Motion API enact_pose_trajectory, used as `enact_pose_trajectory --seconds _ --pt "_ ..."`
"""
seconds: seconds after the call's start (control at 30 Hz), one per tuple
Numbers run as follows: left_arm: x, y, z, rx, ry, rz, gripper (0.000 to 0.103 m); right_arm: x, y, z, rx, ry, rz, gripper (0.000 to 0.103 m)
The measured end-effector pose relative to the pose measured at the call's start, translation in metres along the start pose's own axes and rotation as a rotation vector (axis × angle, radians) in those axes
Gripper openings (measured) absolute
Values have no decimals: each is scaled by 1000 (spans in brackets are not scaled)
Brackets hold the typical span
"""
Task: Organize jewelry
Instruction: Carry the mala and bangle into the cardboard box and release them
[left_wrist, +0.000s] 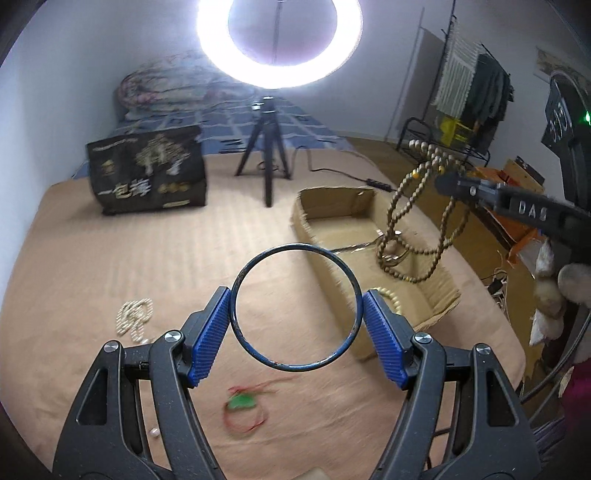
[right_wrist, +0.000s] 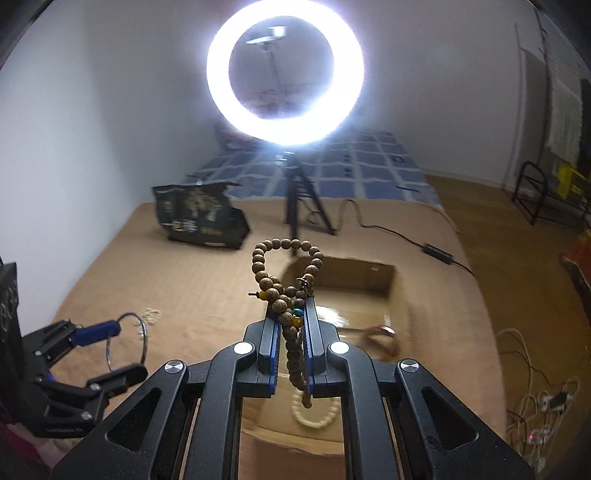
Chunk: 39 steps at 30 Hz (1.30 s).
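While the left gripper (left_wrist: 297, 312) holds the blue bangle (left_wrist: 295, 308) across its width with jaws wide, this thin ring looks stiff, light and slippery. Over the cardboard box (left_wrist: 439, 295) near the bed's right edge, the right gripper (right_wrist: 290, 314) pinches the limp, dangling wooden bead strand (right_wrist: 286, 273) with jaws nearly closed.

Lit ring light (left_wrist: 279, 44) on tripod (left_wrist: 266, 158); white walls (left_wrist: 74, 66); blue checked bedding (left_wrist: 229, 125); wood floor (right_wrist: 491, 206); clothes rack (left_wrist: 469, 92).

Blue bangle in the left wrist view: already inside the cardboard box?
No, the blue bangle is clamped between the left hand-held gripper pads, above the bedspread, beside the cardboard box.
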<state>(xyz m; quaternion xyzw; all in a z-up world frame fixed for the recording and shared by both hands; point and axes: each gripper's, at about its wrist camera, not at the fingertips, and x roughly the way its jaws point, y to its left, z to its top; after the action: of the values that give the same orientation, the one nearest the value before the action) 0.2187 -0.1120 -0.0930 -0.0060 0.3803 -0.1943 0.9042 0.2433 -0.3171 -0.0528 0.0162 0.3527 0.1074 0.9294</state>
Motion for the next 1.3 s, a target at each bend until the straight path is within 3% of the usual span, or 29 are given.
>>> enact_pose_trajectory --seconds 0.23,0.63,0.93,1.2,1.23,1.3 --pt "29 -24 19 17 1 -29 74 0 -33 -9 31 33 -41 9" --pt "87 -50 46 31 24 -77 74 24 -57 -31 72 141 -24 9" --pt "123 -56 43 17 82 -83 74 38 -72 -43 119 195 -19 9" --pt "128 -58 41 21 97 -72 74 46 -74 -50 116 237 -32 10" --pt "129 -58 41 20 99 -70 74 47 -74 -50 114 238 -37 12" --pt "130 -57 40 15 109 -71 75 46 -74 -50 109 243 -49 25"
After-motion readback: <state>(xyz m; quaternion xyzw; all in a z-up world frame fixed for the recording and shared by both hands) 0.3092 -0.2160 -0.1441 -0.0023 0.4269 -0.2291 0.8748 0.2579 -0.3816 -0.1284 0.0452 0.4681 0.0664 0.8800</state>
